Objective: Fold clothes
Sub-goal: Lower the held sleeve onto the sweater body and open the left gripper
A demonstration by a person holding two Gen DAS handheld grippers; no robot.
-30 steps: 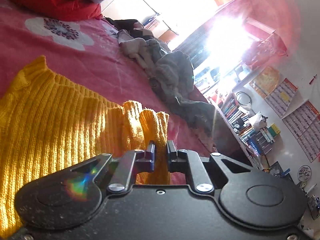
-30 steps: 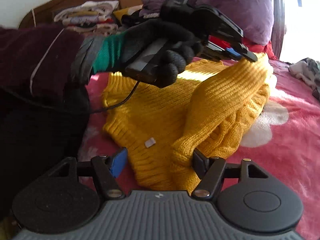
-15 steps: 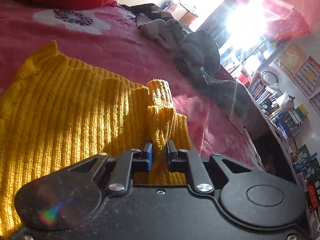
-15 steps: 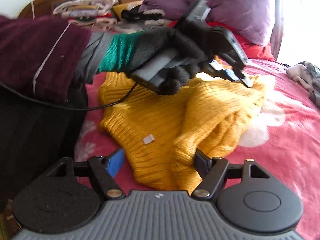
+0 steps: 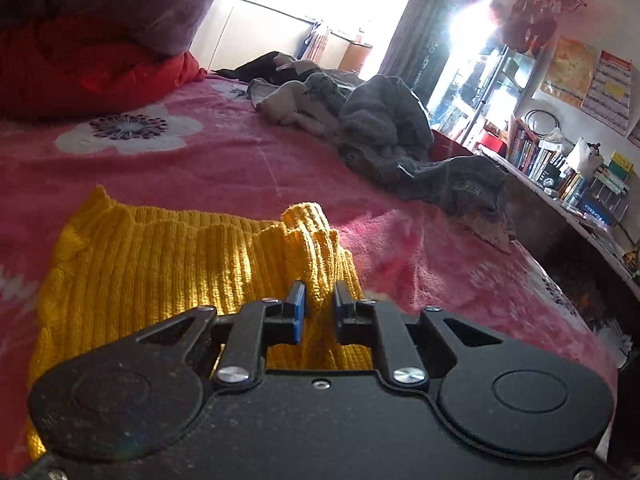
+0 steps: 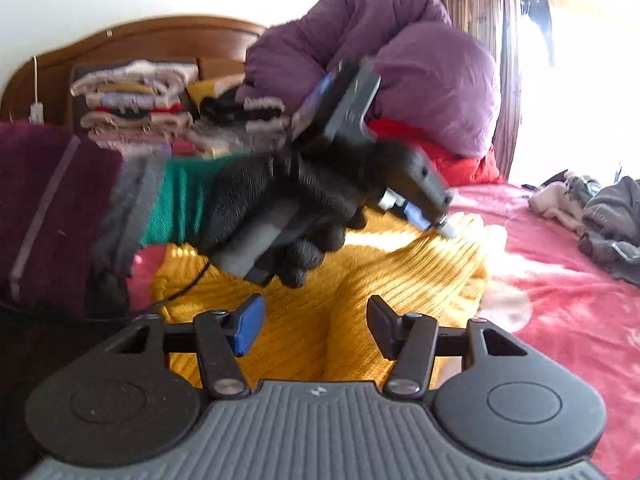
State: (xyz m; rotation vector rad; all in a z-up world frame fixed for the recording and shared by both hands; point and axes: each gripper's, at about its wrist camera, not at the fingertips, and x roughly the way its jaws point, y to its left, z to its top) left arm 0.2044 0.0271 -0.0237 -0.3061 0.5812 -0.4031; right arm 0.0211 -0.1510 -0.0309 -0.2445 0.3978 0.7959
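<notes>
A yellow knit sweater [image 5: 160,264] lies on the pink flowered blanket [image 5: 240,160]. My left gripper [image 5: 319,304] is shut on a bunched fold of the sweater's edge, and yellow knit fills the narrow gap between its blue pads. In the right wrist view a black-gloved hand [image 6: 288,208] holds that left gripper [image 6: 436,226] tilted down, its tip on the sweater [image 6: 400,280] at the far edge. My right gripper [image 6: 314,326] hovers low over the near part of the sweater. Its jaws are closing with a raised ridge of knit between them, and neither pad presses on it.
A heap of grey and beige clothes [image 5: 380,128] lies further along the bed. A red quilt [image 5: 80,68] and a purple duvet [image 6: 400,60] are piled at the head. Folded clothes [image 6: 136,108] are stacked against the wooden headboard. A bookshelf [image 5: 560,160] stands beyond the bed's right edge.
The left gripper has rolled to level and shifted while keeping its hold on the sweater. The right gripper's jaws have come closer together and sit further over the sweater.
</notes>
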